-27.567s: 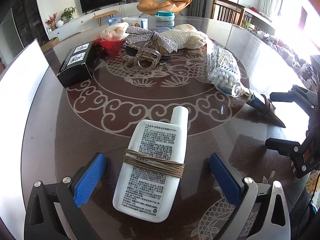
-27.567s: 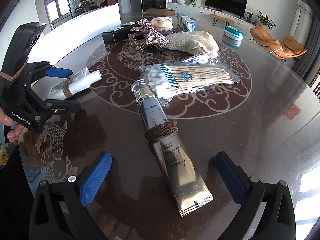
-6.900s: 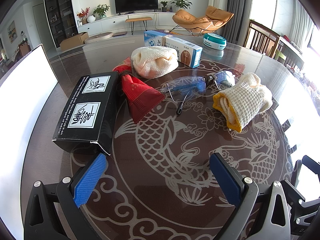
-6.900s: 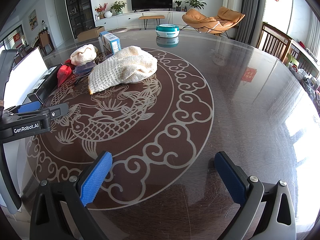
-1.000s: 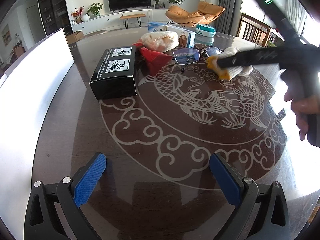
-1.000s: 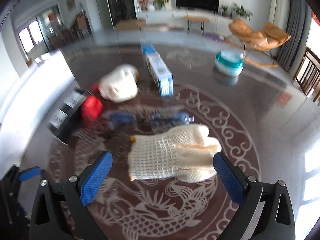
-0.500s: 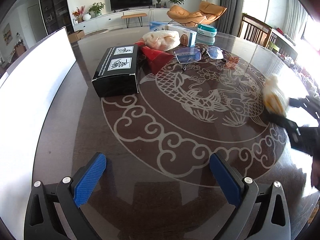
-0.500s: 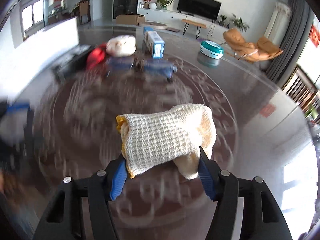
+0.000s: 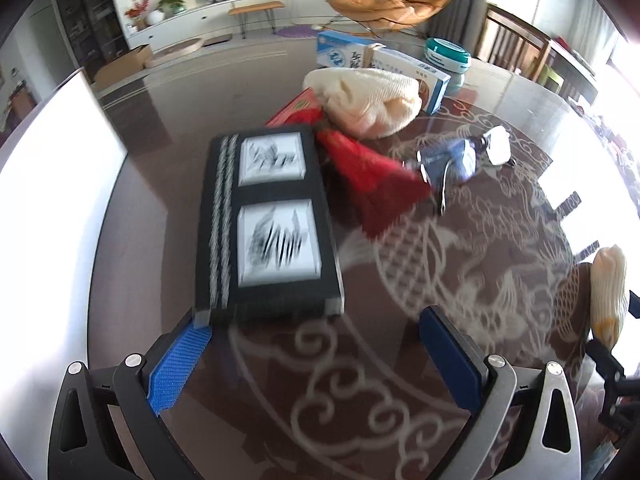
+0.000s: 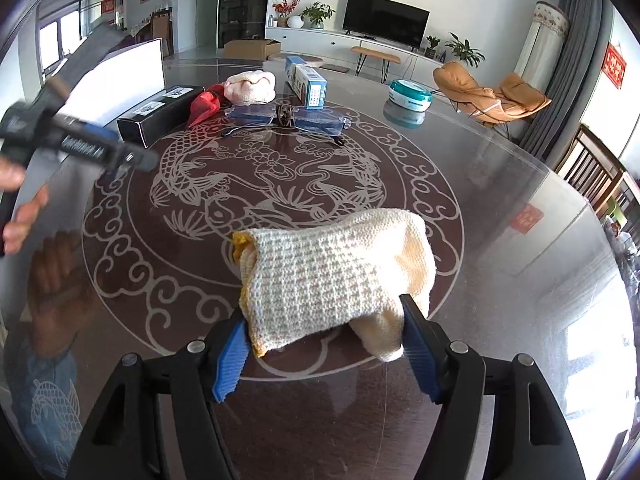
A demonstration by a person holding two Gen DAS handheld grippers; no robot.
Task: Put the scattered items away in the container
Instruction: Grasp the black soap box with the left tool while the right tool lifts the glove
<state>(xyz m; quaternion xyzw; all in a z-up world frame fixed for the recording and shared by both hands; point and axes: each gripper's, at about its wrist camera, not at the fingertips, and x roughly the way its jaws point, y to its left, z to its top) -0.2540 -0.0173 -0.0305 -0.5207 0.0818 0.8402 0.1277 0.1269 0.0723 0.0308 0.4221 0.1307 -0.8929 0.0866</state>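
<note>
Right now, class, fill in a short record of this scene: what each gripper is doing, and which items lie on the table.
right gripper: shut on knitted cloth
left gripper: open, nearing black box
on the table: glasses, red pouch, second knitted cloth, blue-white carton
container: not identifiable

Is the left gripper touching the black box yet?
Cannot tell. In the left wrist view the open left gripper has one blue pad meeting the black box's near corner, but motion blur hides whether they press or just overlap.
</note>
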